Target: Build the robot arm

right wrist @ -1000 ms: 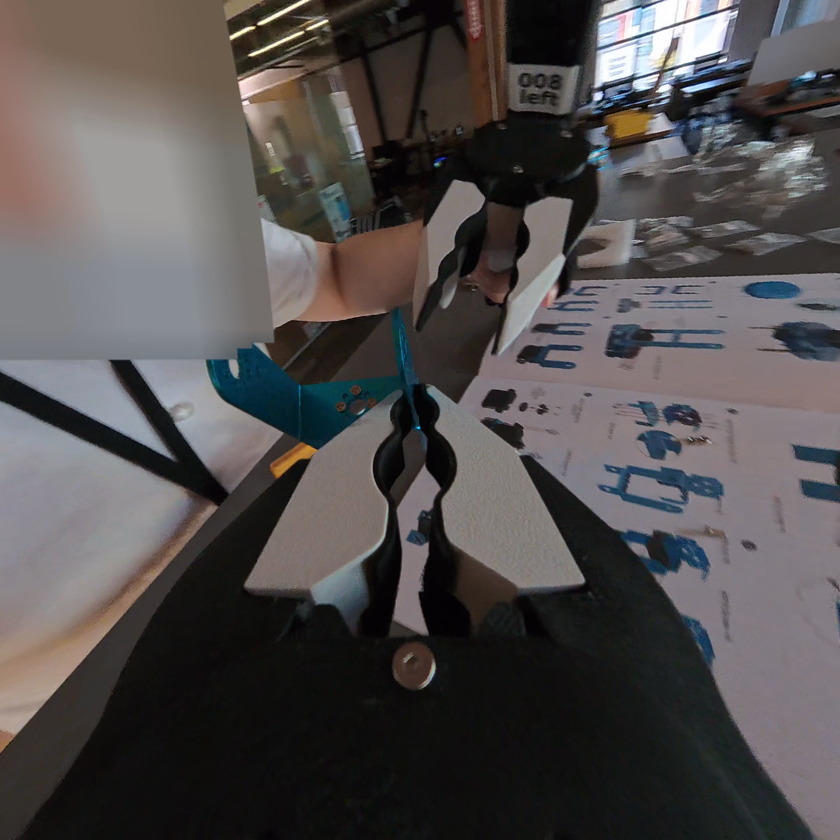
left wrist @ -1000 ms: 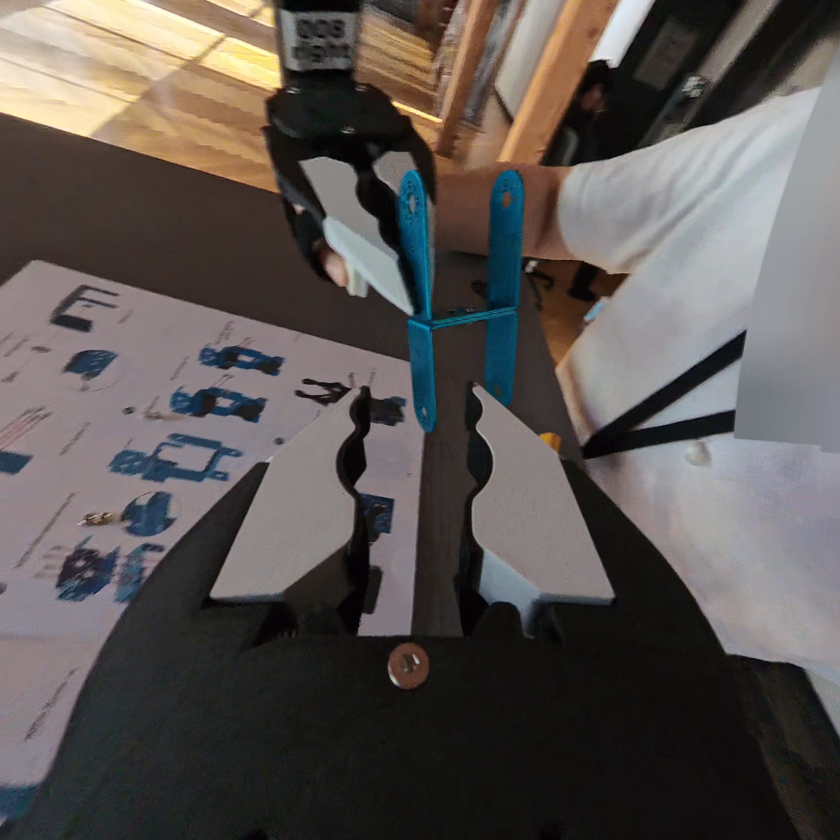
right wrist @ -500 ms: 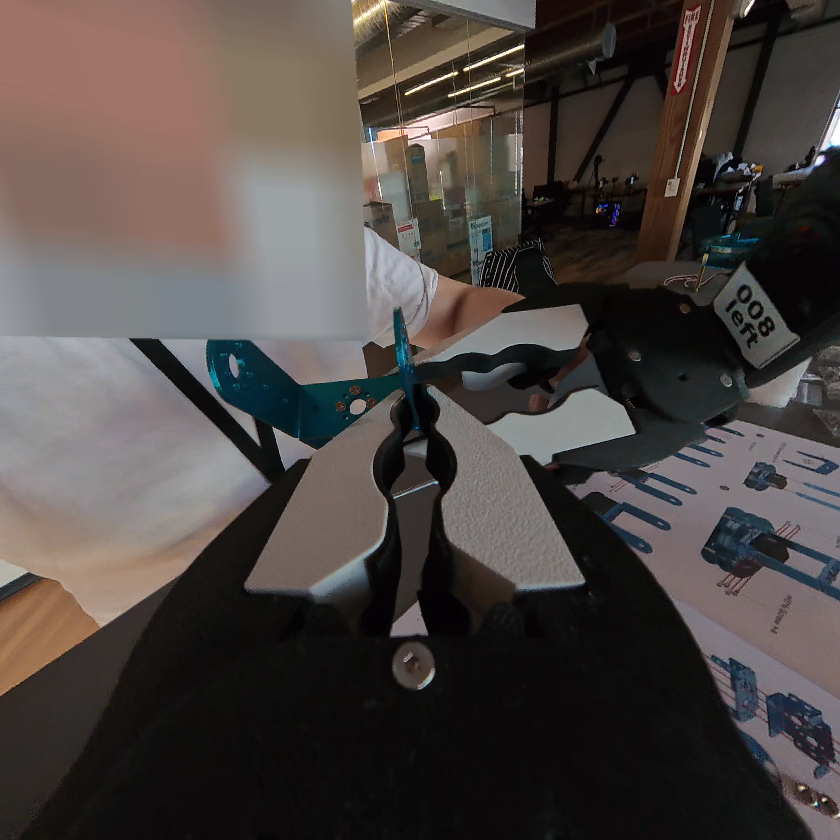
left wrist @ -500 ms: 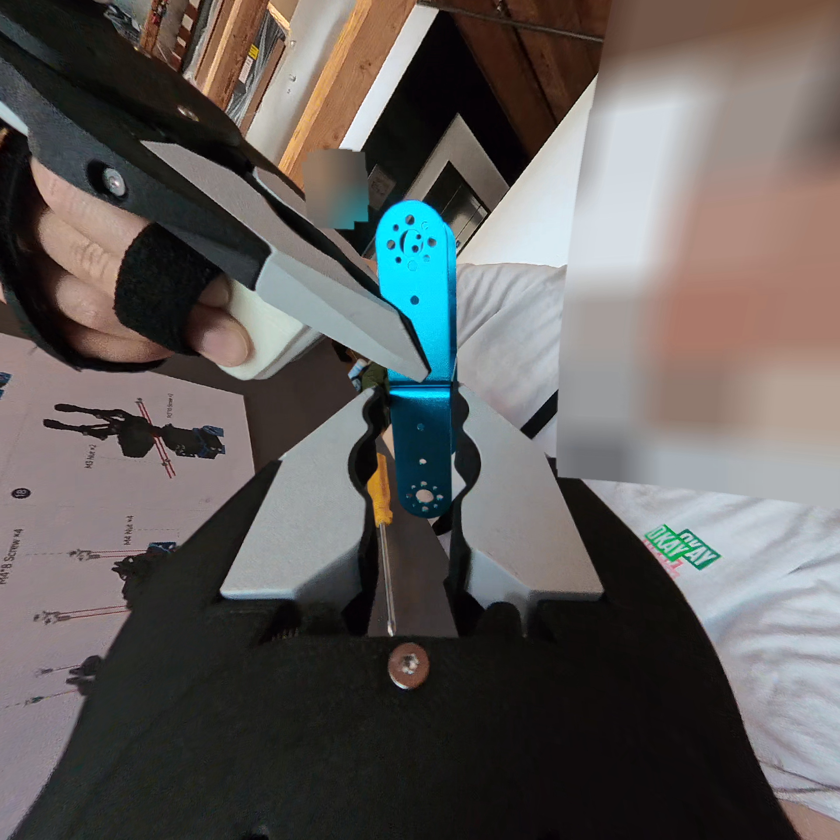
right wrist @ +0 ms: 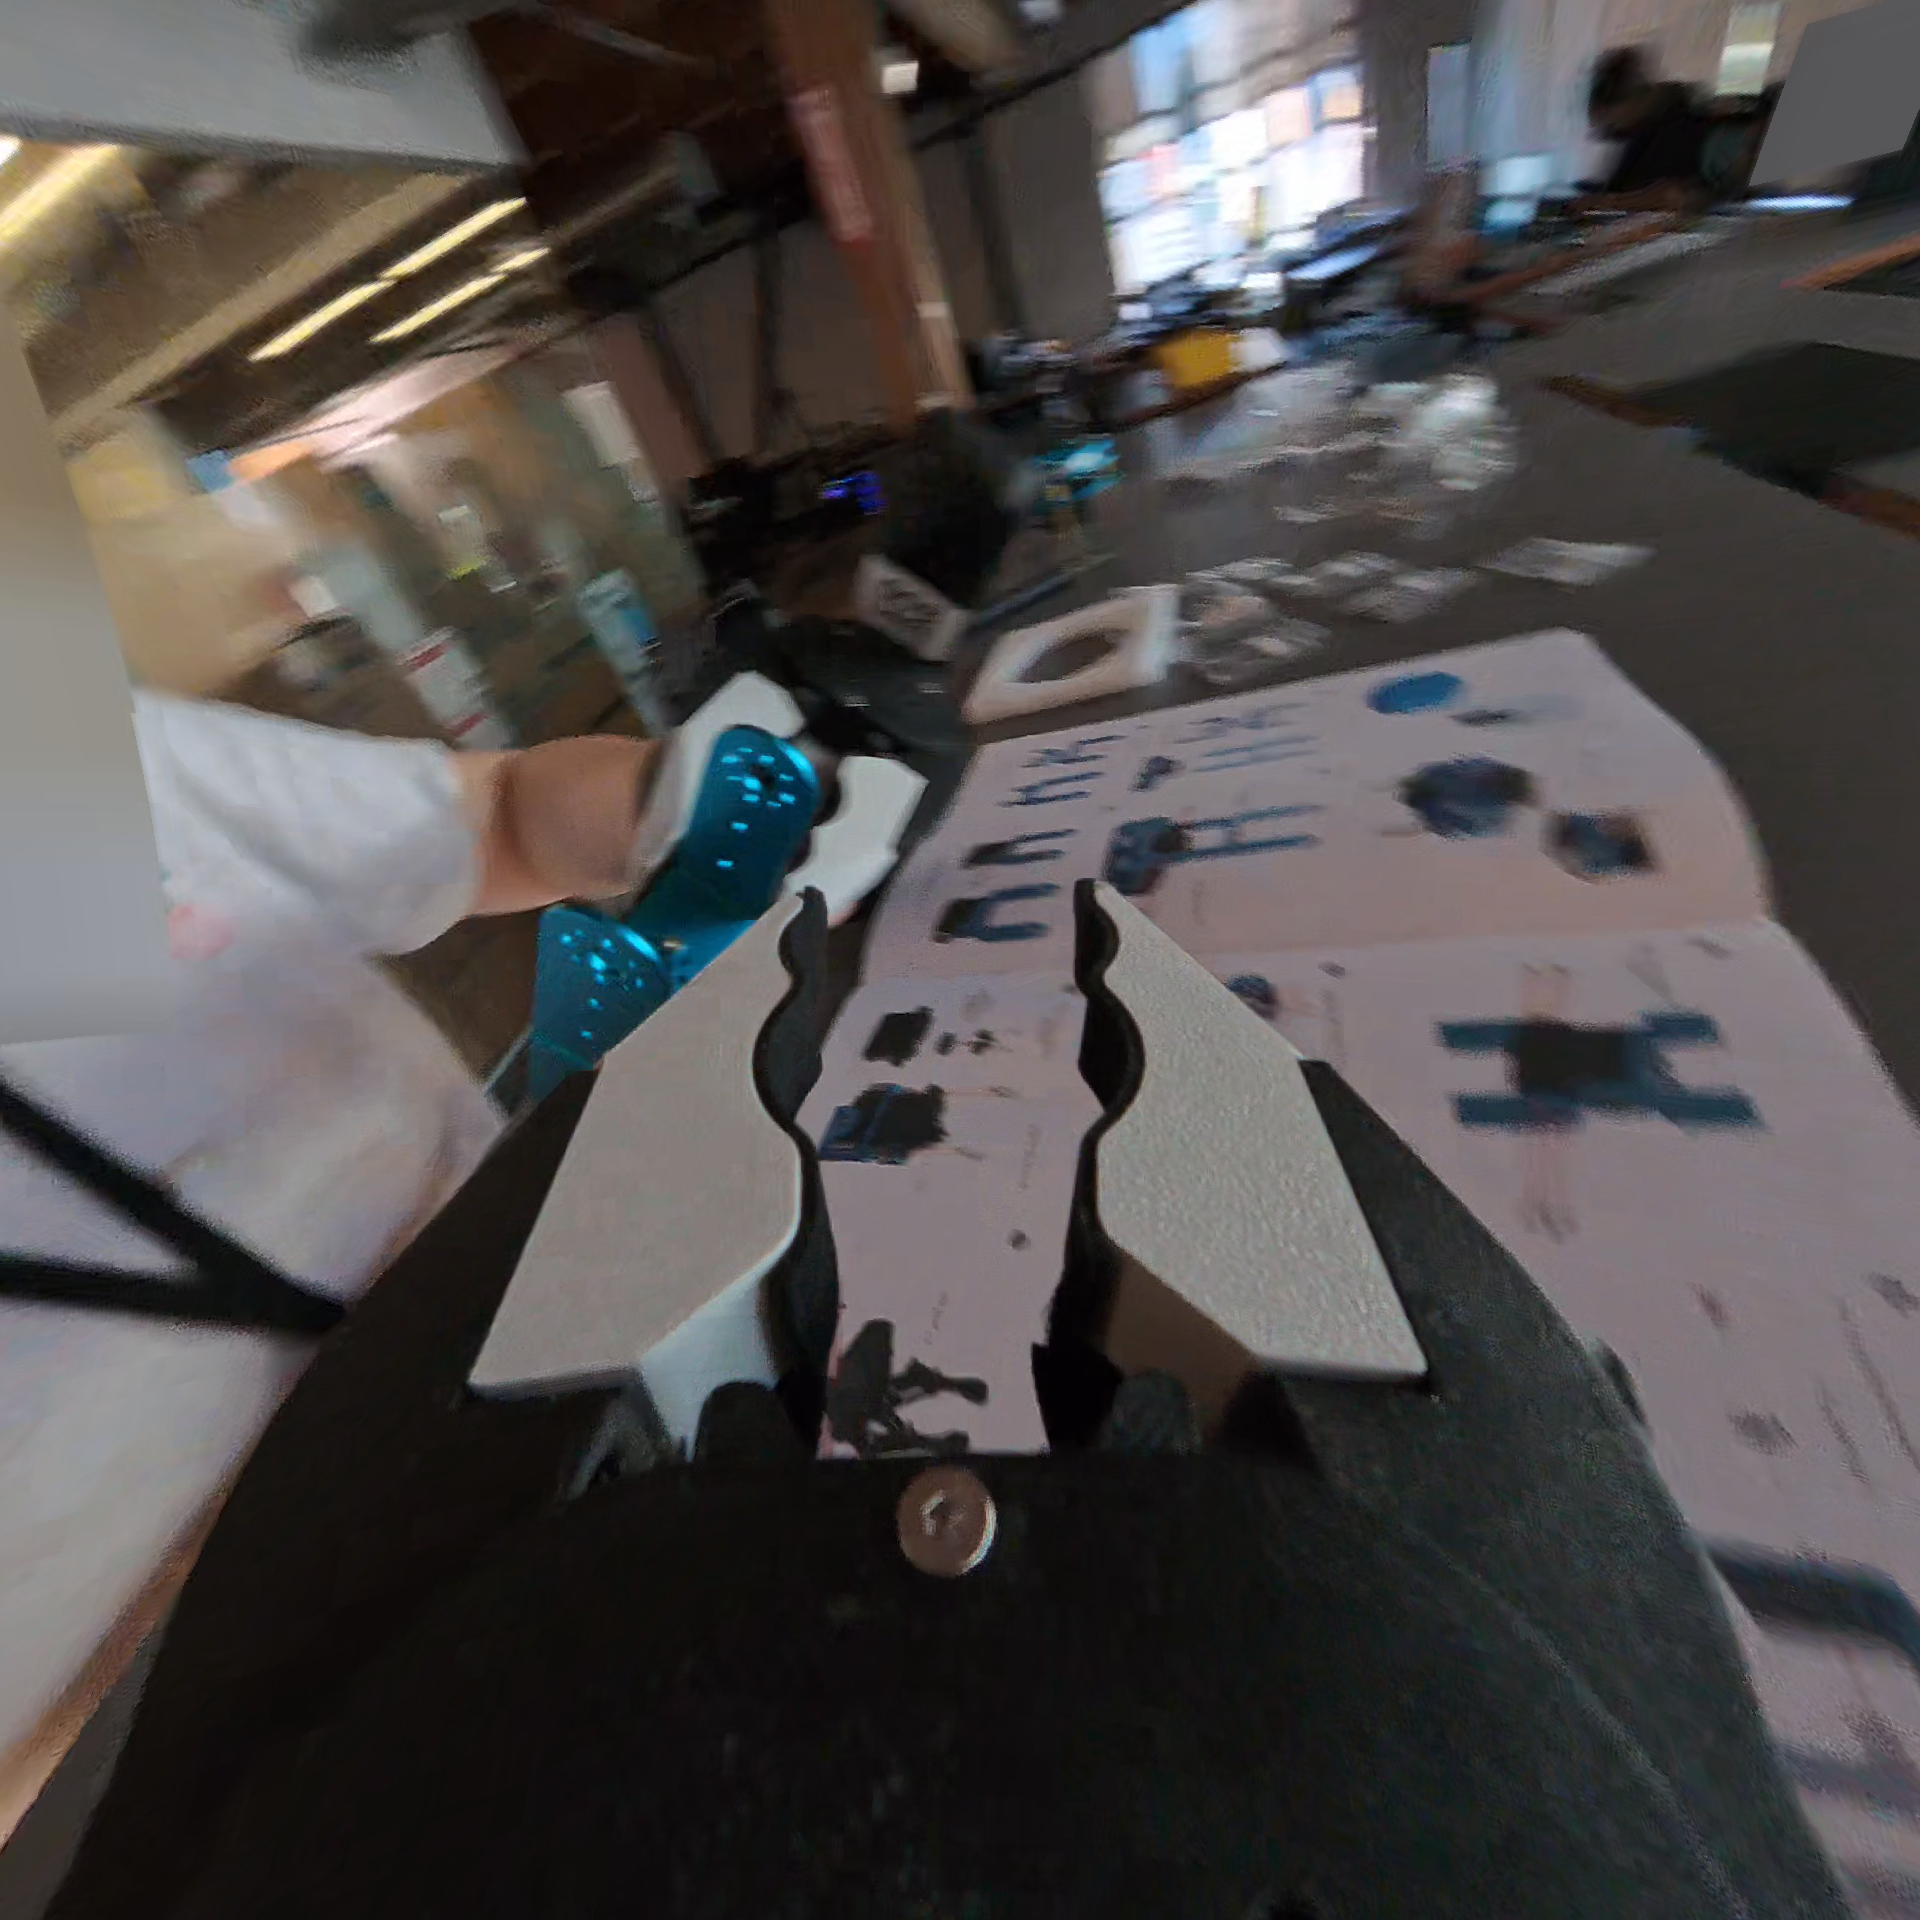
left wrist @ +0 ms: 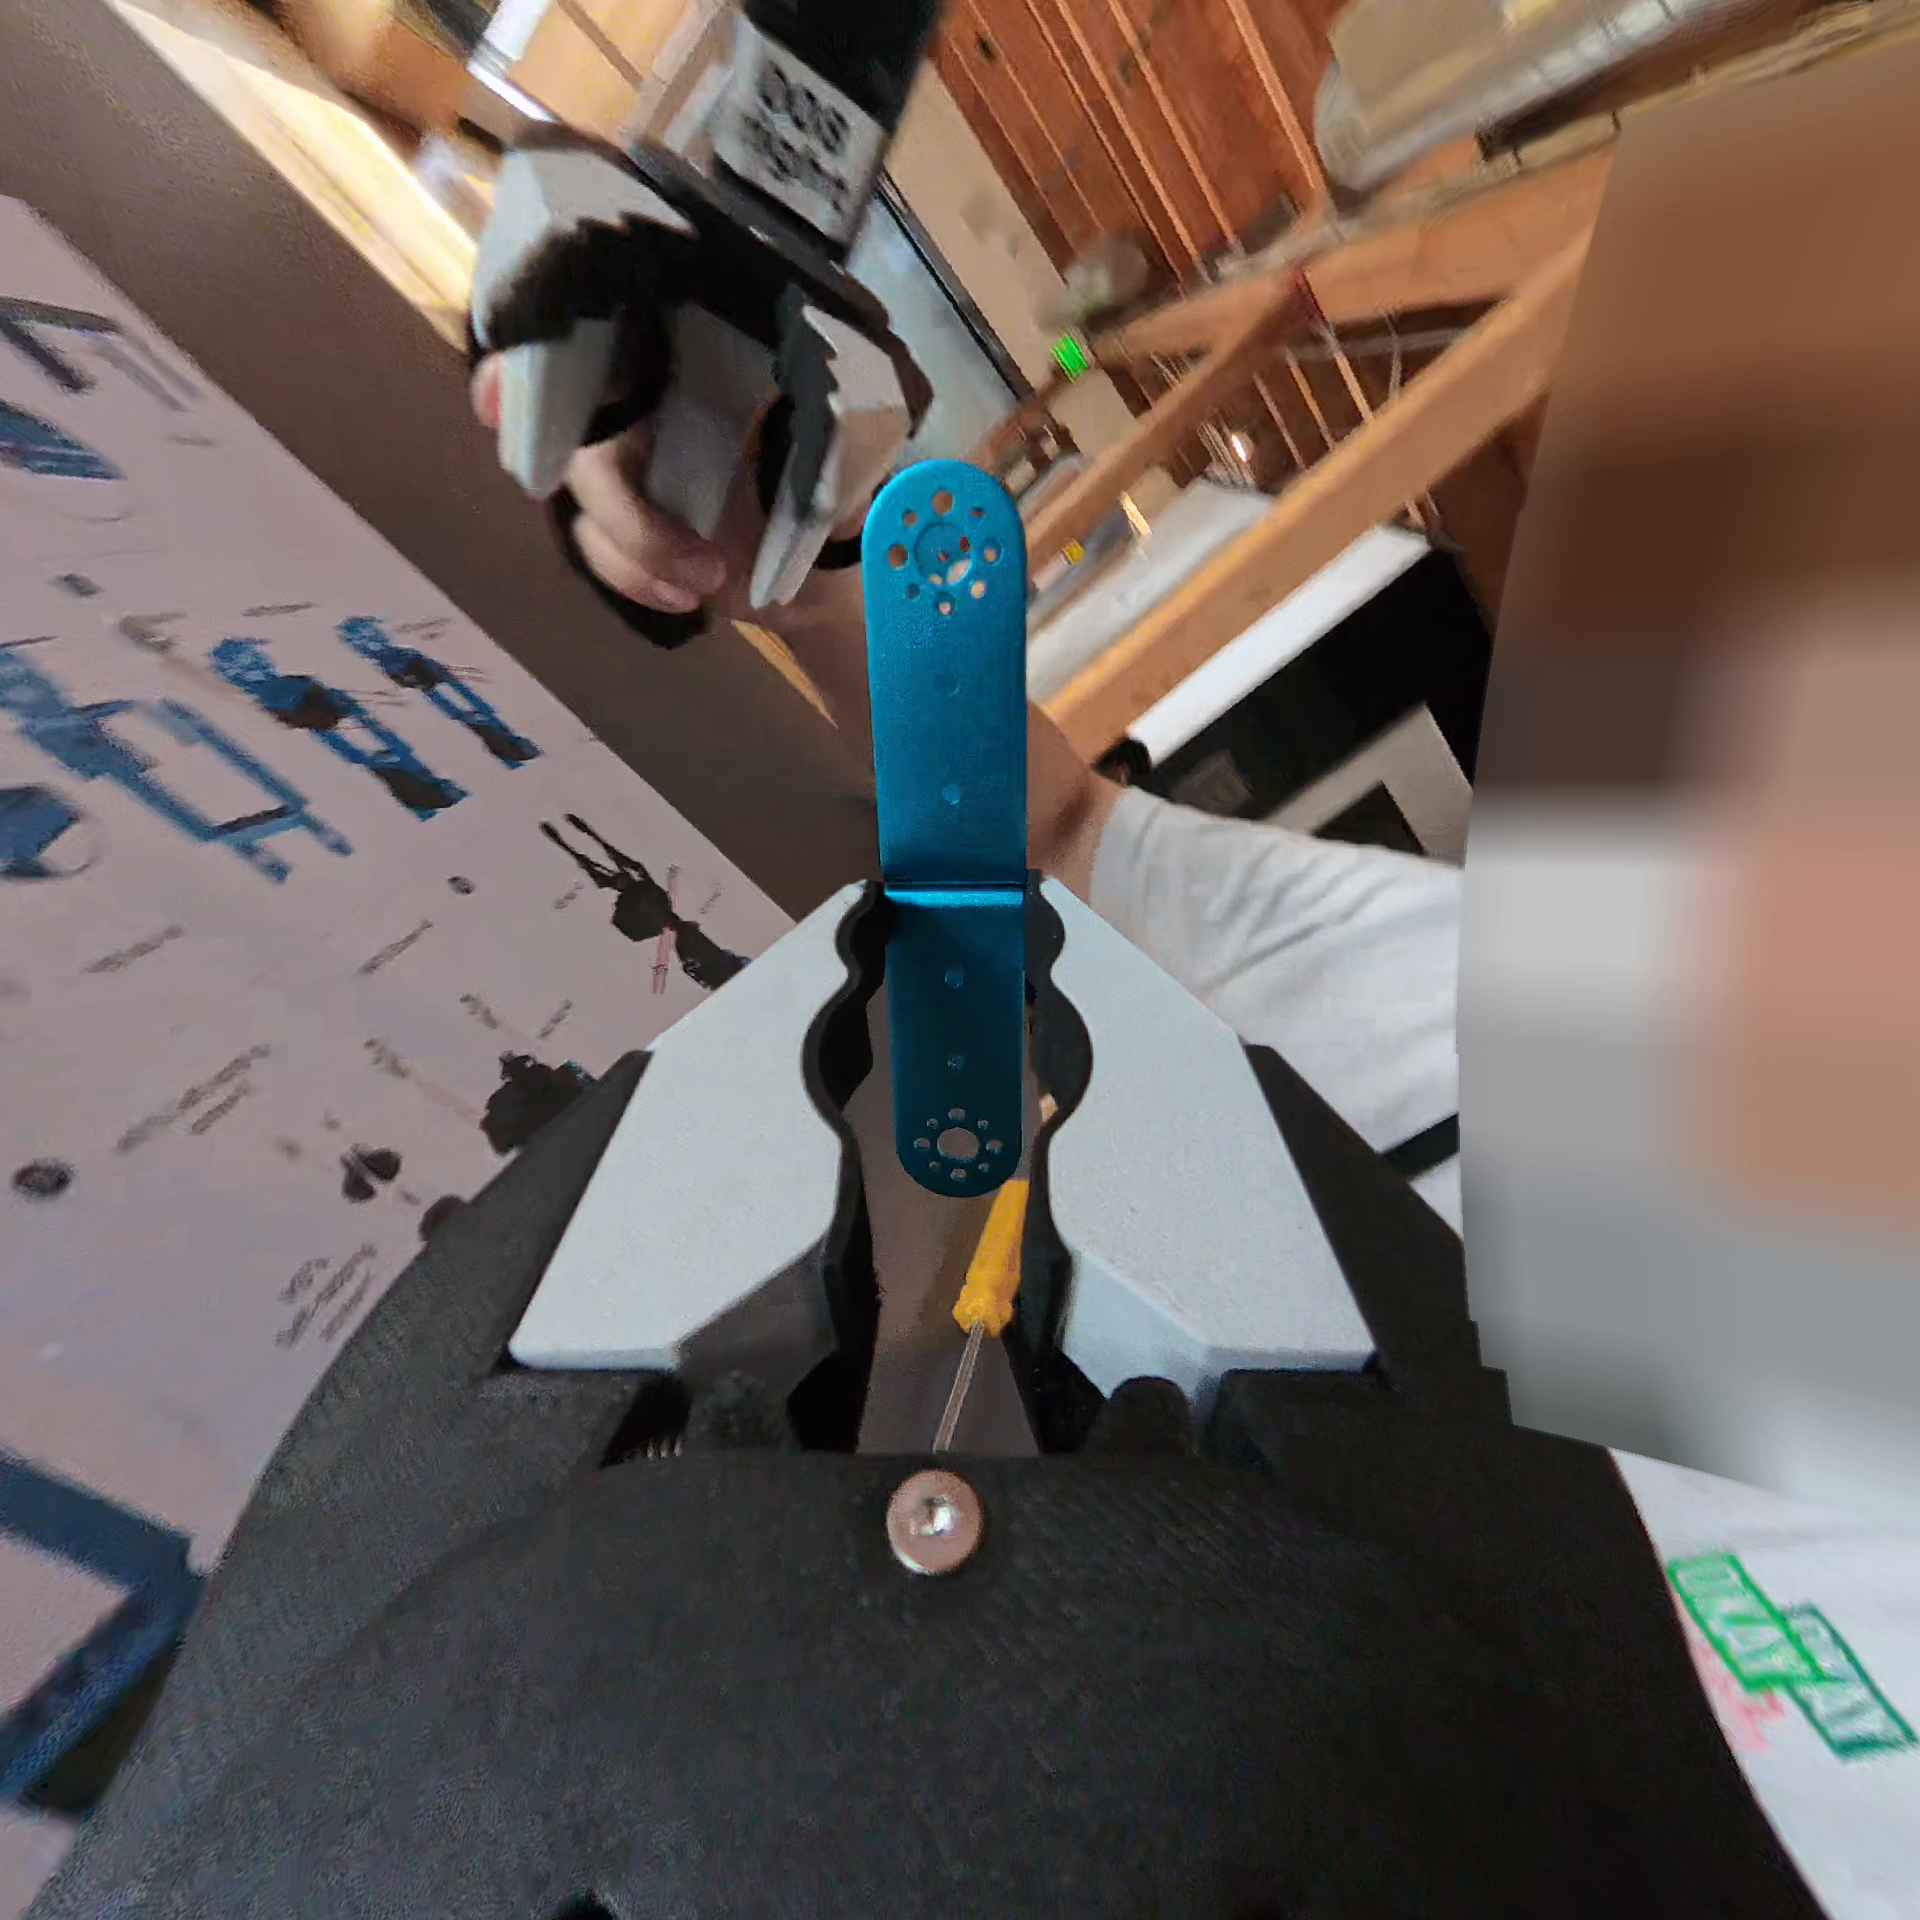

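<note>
My left gripper is shut on a blue metal bracket; both pads press its edges at the bend. One perforated arm stands up past the tips, the other lies back between the fingers. My right gripper is open and empty above the printed instruction sheet. It also shows blurred in the left wrist view, up and left of the bracket and apart from it. In the right wrist view the blue bracket sits in the left gripper, left of my right fingers.
A yellow-handled screwdriver lies on the dark table under my left fingers. A person in a white shirt is close on the right. A white square frame and clear bags lie farther back.
My right gripper opened, let go of the blue bracket and drew away over the sheet. My left gripper closed on the bracket and now holds it alone.
</note>
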The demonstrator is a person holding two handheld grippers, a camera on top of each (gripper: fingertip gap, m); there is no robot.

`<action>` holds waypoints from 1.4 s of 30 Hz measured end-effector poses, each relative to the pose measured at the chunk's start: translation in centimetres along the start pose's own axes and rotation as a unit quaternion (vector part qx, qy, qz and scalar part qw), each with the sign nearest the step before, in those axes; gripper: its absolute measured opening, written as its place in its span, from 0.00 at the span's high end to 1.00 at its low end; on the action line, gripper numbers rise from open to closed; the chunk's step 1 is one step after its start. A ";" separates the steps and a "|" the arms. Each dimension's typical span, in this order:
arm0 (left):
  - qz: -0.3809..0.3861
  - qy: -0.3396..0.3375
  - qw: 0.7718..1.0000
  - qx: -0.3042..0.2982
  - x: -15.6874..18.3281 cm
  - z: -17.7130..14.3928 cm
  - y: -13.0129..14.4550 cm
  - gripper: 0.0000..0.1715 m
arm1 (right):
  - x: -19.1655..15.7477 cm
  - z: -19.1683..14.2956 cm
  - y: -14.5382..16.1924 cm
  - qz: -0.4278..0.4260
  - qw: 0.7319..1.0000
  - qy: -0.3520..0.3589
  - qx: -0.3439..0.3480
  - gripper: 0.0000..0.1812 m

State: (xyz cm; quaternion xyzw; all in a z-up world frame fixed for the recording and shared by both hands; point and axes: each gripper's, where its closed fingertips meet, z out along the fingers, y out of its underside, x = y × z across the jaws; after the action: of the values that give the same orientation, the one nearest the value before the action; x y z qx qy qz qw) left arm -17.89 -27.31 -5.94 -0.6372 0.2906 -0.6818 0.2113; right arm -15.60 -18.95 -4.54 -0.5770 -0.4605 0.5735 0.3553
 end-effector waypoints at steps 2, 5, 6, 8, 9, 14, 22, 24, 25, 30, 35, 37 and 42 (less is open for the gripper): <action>-0.037 -0.060 0.996 0.061 -1.3 -1.1 -0.5 0.86 | 3.6 -3.1 1.0 0.065 0.987 0.144 0.012 0.72; -0.073 -0.169 0.970 0.156 -3.5 -3.3 -0.5 0.86 | 0.8 -4.2 1.7 0.123 0.976 0.162 0.081 0.70; -0.078 -0.196 0.960 0.184 -3.8 -3.9 -0.5 0.86 | -0.3 -3.2 2.6 0.140 0.976 0.157 0.064 0.67; -0.082 -0.237 0.939 0.235 -4.0 -4.7 -0.6 0.86 | -2.2 -0.6 4.6 0.154 0.977 0.144 0.005 0.64; -0.078 -0.256 0.930 0.253 -3.9 -4.8 -0.6 0.86 | -2.7 0.6 5.5 0.149 0.978 0.141 -0.027 0.63; -0.043 -0.329 0.895 0.299 -3.1 -4.5 -0.4 0.86 | -2.2 4.0 7.2 0.088 0.978 0.156 -0.105 0.81; -0.037 -0.314 0.898 0.306 -2.3 -2.9 1.1 0.85 | -1.3 4.6 8.4 0.079 0.972 0.133 -0.175 1.00; -0.029 -0.316 0.900 0.300 -1.8 -3.2 1.6 0.84 | -1.3 4.7 8.5 0.108 0.971 0.115 -0.181 1.00; -0.018 -0.325 0.897 0.300 -1.5 -3.9 1.8 0.84 | -1.1 4.6 8.6 0.110 0.970 0.116 -0.184 1.00; 0.062 -0.354 0.884 0.299 1.5 -9.4 1.3 0.85 | -0.7 3.9 8.8 0.083 0.968 0.117 -0.206 1.00; 0.177 -0.326 0.915 0.157 1.9 -13.0 -1.1 1.00 | -0.8 4.0 10.2 0.000 0.958 0.108 -0.267 0.99; 0.174 -0.291 0.940 0.045 0.5 -11.5 -0.8 1.00 | -0.5 4.1 10.9 -0.028 0.949 0.113 -0.292 0.99; 0.276 -0.267 0.905 -0.180 -3.3 -7.1 1.1 1.00 | -0.3 4.6 11.2 -0.022 0.952 0.103 -0.289 0.99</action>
State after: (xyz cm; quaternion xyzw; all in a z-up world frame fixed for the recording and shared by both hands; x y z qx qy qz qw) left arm -24.65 -25.03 -9.22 -0.7172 0.5052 -0.3363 0.3425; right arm -18.78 -23.39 -15.34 -0.7006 -0.5798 0.3453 0.2319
